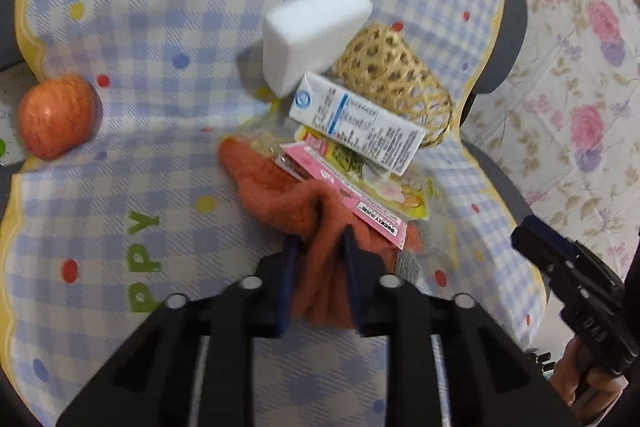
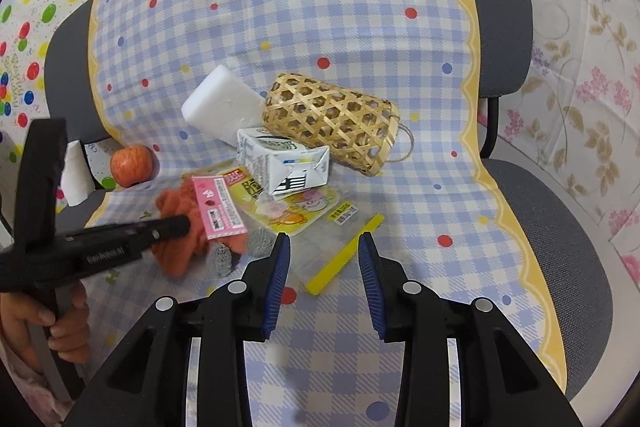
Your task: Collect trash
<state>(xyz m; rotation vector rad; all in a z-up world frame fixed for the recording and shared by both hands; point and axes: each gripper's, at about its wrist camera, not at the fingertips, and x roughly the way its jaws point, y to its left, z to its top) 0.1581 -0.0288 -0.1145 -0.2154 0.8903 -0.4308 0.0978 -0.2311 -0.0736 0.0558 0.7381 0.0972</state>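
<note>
I'm pinching the orange cloth in my left gripper, its fold bunched between the pads at the 6 o'clock edge of the heap. My right gripper is hanging spread and empty over the clear wrapper. I'm judging the risk here: the pink card is overlapping the cloth, so lifting may drag it and tip the milk carton. The cloth's long axis is running from 6 toward 11 o'clock; the carton is pointing from 10 toward 4, against the bamboo basket.
</note>
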